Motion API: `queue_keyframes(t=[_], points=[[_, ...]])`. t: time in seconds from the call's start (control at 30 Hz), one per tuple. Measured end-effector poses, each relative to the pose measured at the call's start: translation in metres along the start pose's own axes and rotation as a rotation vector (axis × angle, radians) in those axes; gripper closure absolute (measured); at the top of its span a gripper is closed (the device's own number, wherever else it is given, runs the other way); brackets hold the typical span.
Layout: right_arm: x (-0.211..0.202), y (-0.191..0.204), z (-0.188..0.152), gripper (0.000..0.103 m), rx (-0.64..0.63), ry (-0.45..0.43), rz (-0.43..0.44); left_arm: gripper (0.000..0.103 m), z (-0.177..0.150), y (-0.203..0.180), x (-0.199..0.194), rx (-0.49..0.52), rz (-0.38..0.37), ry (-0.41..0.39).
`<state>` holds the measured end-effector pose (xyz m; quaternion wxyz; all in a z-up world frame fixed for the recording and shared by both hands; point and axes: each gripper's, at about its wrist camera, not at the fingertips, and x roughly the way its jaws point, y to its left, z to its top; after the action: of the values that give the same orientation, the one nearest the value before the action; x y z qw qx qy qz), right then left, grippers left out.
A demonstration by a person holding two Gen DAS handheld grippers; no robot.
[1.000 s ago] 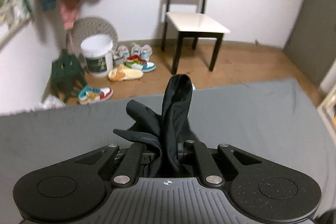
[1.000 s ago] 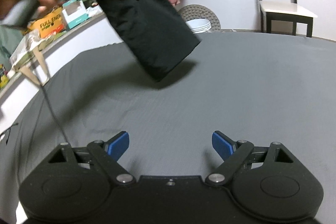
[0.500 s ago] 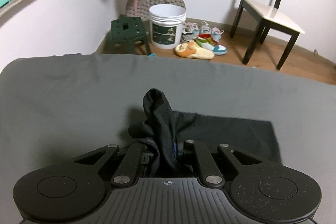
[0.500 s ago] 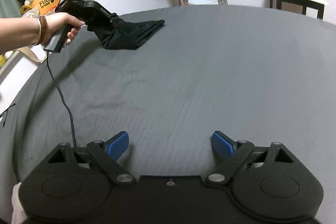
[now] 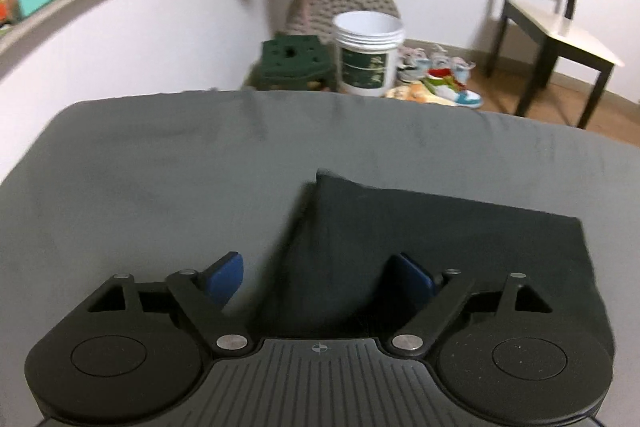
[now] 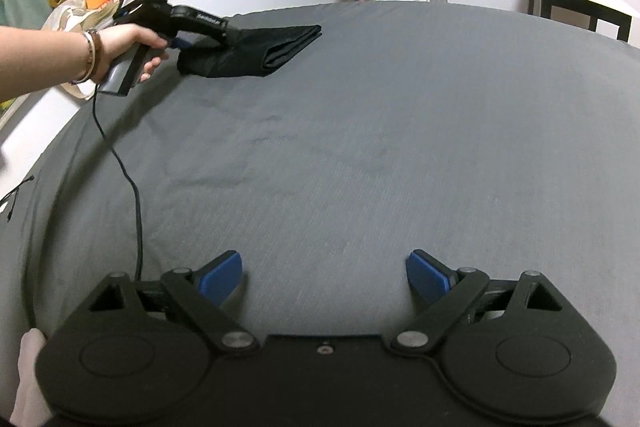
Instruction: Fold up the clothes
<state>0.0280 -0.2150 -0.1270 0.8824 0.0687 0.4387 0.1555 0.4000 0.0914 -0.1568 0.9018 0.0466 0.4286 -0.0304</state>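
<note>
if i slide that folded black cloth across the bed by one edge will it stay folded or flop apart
The black cloth is probably floppy: it lies flat in soft stacked layers on the grey bed cover, with nothing stiff showing. Pushed from one edge, the top layers would likely bunch or slide apart. It looks thin, so it is likely light and easy to drag.

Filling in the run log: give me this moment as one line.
left gripper: open, over folded black garment | right gripper: open, empty | garment flat on grey bedsheet, far-left corner
</note>
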Motion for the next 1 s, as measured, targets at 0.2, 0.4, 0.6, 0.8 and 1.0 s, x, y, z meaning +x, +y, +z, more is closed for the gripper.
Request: queue_keyframes(t=[0.2, 0.4, 0.6, 0.8, 1.0], points=[[0.002, 0.001, 0.001, 0.012, 0.000, -0.010, -0.009, 0.019, -0.025, 0.020, -0.031, -0.036, 0.046, -0.011], [-0.003, 0.007, 0.002, 0.008, -0.040, -0.051, 0.005, 0.019, -0.065, -0.006, -0.101, 0.123, 0.050, -0.009], [-0.007, 0.020, 0.001, 0.001, -0.094, -0.081, 0.016, 0.019, -0.104, -0.028, -0.193, 0.175, 0.054, 0.029], [-0.020, 0.029, -0.003, 0.000, -0.096, -0.129, 0.066, 0.019, -0.134, -0.026, -0.283, 0.095, 0.067, 0.155], [-0.034, 0.033, -0.009, 0.000, -0.097, -0.227, 0.151, 0.018, -0.158, -0.038, -0.356, 0.107, 0.175, 0.071]])
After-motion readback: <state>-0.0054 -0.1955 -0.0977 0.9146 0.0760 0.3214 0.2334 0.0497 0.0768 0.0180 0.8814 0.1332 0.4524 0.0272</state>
